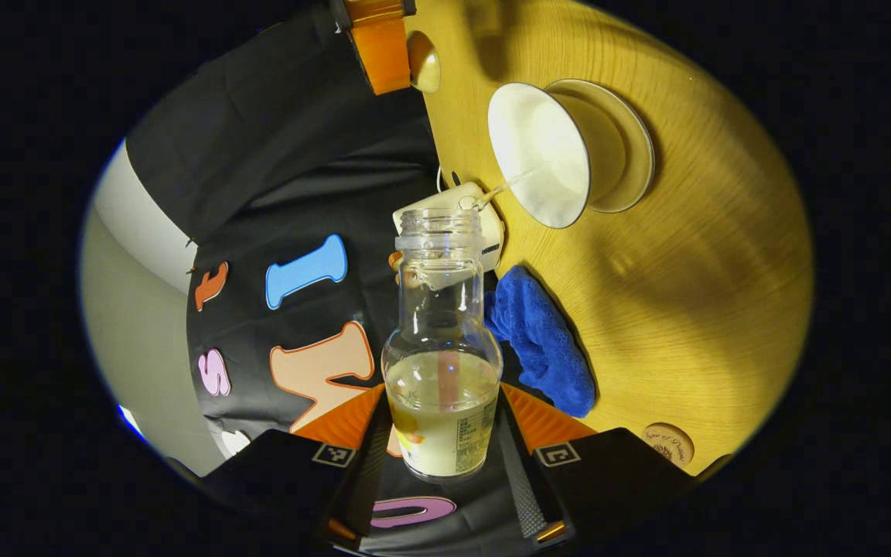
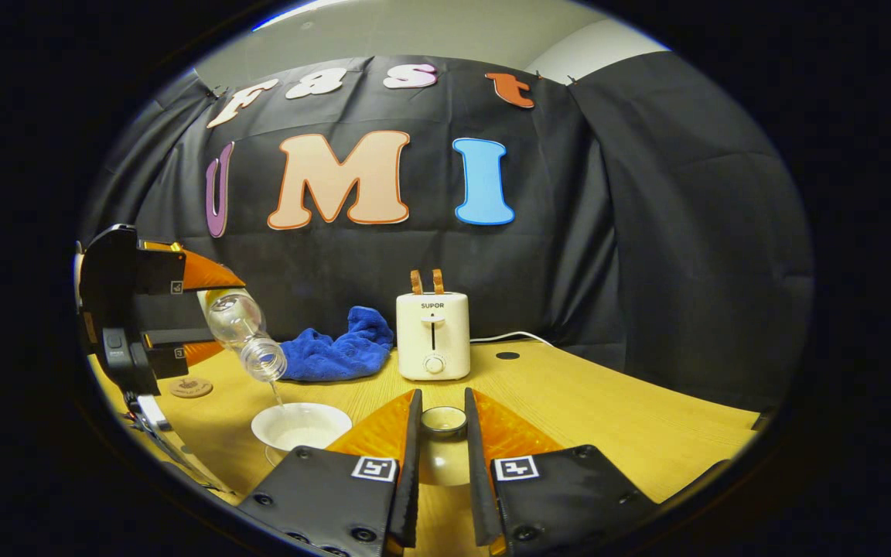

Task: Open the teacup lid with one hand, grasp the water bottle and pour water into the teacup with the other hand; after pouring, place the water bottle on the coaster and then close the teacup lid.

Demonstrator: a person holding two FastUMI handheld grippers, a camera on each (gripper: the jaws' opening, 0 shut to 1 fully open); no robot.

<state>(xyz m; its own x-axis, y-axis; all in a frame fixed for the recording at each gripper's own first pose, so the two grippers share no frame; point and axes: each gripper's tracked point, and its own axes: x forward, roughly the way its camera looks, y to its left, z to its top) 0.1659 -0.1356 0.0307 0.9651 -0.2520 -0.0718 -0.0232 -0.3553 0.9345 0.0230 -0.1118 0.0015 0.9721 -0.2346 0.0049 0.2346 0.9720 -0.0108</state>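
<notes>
While the left gripper [image 1: 442, 456] pinches the bottle [image 1: 442, 363] low on its body, both fingers pressed against the glass, the bottle tilts mouth-down over the cup [image 2: 301, 425] so that a thin stream runs from the neck into the bowl. Held by the base, the neck stays free to reach out over the rim. The right gripper [image 2: 442, 452] holds the lid [image 2: 443, 422] between its two fingers, lifted off and kept to the side of the cup, probably so the opening stays clear for pouring.

The bottle is clear glass with a threaded open mouth, a label near the base and pale liquid pooled in its lower half. The cup is a wide white bowl on a saucer, standing on the wooden table [image 2: 608, 418] in front of a blue cloth [image 2: 337, 352] and a toaster [image 2: 433, 334]. The round coaster [image 2: 190, 387] lies near the cup, bare, waiting for the bottle.

Pouring looks under way; setting down and closing remain.
</notes>
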